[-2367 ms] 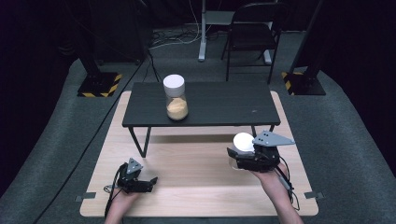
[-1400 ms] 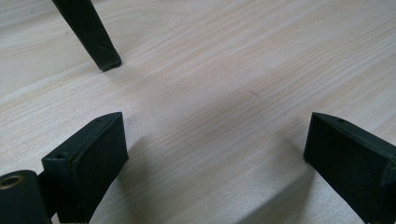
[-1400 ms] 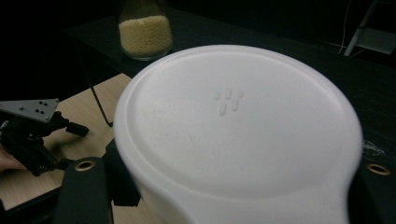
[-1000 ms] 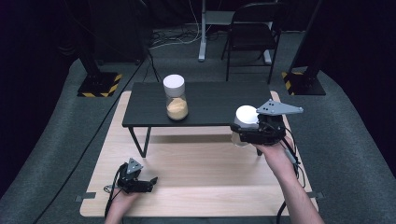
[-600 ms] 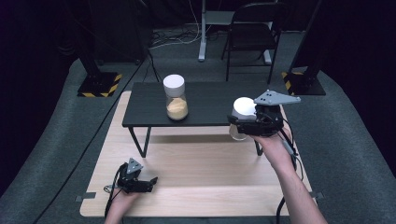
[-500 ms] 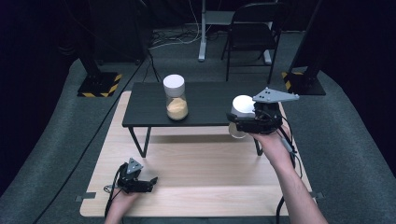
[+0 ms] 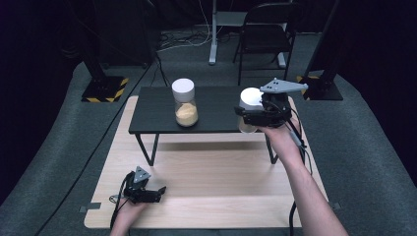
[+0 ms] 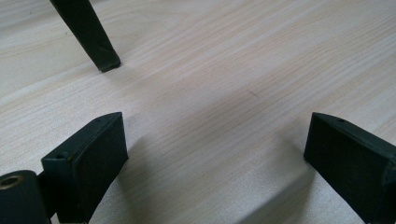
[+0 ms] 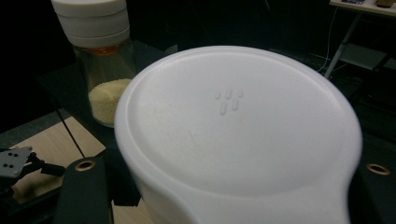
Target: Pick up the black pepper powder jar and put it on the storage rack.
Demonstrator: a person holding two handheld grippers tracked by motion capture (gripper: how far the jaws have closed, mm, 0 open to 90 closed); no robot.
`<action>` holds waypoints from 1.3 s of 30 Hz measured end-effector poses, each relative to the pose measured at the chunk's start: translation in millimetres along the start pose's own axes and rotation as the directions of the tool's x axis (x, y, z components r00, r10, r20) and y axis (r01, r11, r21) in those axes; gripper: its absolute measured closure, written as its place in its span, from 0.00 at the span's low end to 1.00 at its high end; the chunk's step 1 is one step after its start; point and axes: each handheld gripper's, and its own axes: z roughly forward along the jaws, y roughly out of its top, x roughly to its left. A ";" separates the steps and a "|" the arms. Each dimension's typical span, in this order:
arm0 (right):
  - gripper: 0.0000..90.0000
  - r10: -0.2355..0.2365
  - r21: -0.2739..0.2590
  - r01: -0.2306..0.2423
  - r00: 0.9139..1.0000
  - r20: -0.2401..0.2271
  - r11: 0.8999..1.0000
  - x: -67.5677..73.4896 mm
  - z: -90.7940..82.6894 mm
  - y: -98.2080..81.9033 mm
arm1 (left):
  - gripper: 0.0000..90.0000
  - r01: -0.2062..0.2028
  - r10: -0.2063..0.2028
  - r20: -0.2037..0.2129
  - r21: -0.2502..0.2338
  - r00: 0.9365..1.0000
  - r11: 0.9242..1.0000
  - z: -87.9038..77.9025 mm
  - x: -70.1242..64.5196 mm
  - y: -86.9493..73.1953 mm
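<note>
While clamped (right gripper [image 7: 247, 116]): white-lidded jar [image 7: 250, 101]

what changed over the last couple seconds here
The right gripper, shut on a white-lidded jar, carried it up and forward from over the wooden board to the right end of the black table, then edged left. The jar looks not yet set down. The left gripper stayed open on the board, and the jar of yellow grains did not move.
</note>
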 end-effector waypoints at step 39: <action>0.33 0.052 0.027 -0.053 0.997 0.051 0.998 -14.6 50.7 9.9 | 0.06 -0.002 0.002 0.002 0.000 1.000 1.000 -0.1 0.1 -0.2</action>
